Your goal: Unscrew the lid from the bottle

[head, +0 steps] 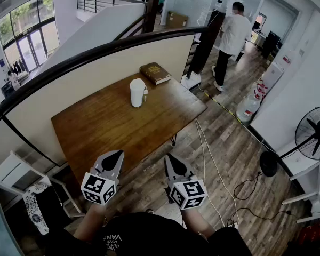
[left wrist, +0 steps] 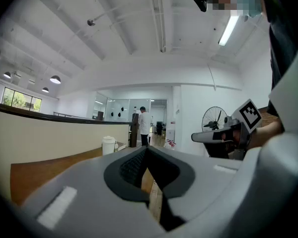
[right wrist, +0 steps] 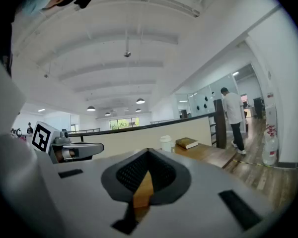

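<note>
A white bottle [head: 137, 93] with a white lid stands upright near the far side of the brown wooden table [head: 106, 124]. It shows small in the left gripper view [left wrist: 108, 145] and the right gripper view [right wrist: 166, 143]. My left gripper [head: 119, 153] is shut and empty, held near the table's front edge. My right gripper [head: 168, 157] is also shut and empty, just off the table's front edge over the floor. Both are well short of the bottle. Each gripper sees the other: the right gripper [left wrist: 194, 138] and the left gripper [right wrist: 100, 146].
A brown book [head: 155, 72] lies at the table's far corner, and a small object [head: 145, 95] stands right of the bottle. A low wall with a dark handrail [head: 96, 52] borders the table. A person [head: 230, 41] stands far back; water jugs [head: 249, 106] and a fan [head: 314, 133] stand right.
</note>
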A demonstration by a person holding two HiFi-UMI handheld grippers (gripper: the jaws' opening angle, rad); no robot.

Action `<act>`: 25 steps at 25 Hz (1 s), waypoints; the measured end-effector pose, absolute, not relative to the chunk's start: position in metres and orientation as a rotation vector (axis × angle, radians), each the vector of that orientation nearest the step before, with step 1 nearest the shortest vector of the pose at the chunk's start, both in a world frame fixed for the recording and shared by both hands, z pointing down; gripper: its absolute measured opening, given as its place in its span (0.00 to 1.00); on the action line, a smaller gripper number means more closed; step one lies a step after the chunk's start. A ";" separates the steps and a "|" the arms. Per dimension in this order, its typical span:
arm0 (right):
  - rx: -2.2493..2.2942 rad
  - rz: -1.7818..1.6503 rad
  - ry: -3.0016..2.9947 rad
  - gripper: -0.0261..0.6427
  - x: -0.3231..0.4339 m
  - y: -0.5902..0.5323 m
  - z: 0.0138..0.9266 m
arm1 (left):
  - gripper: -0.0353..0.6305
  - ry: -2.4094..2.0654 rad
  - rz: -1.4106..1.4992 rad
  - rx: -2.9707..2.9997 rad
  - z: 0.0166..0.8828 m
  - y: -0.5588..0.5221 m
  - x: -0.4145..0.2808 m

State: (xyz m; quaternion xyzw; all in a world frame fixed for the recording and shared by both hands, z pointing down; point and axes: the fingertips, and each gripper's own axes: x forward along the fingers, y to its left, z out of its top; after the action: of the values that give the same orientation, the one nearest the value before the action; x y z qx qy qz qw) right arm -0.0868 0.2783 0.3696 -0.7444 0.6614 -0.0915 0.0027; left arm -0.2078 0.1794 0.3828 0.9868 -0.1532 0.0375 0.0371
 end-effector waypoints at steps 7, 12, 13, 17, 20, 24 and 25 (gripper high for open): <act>-2.193 -0.307 2.078 0.06 -0.063 0.277 0.371 | 0.12 -0.512 0.054 3.017 0.388 0.188 -0.186; -2.146 -0.334 2.064 0.33 -0.045 0.271 0.369 | 0.40 -0.574 0.091 2.963 0.398 0.181 -0.181; -2.145 -0.338 2.066 0.36 -0.042 0.269 0.370 | 0.41 -0.587 0.102 2.956 0.400 0.178 -0.181; -2.149 -0.373 2.072 0.39 -0.027 0.254 0.380 | 0.44 -0.609 0.127 2.926 0.410 0.162 -0.169; -2.146 -0.396 2.084 0.40 -0.014 0.233 0.386 | 0.46 -0.590 0.152 2.924 0.418 0.146 -0.153; -2.143 -0.427 2.121 0.40 0.003 0.202 0.392 | 0.46 -0.594 0.180 2.898 0.430 0.116 -0.129; -2.144 -0.431 2.134 0.40 0.009 0.193 0.392 | 0.46 -0.594 0.182 2.893 0.433 0.106 -0.121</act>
State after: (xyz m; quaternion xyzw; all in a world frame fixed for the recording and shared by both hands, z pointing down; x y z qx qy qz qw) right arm 0.0089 0.1934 0.3922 -0.7010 0.6977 -0.1410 0.0433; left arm -0.1211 0.1062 0.4327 0.9736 -0.1999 0.0612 0.0913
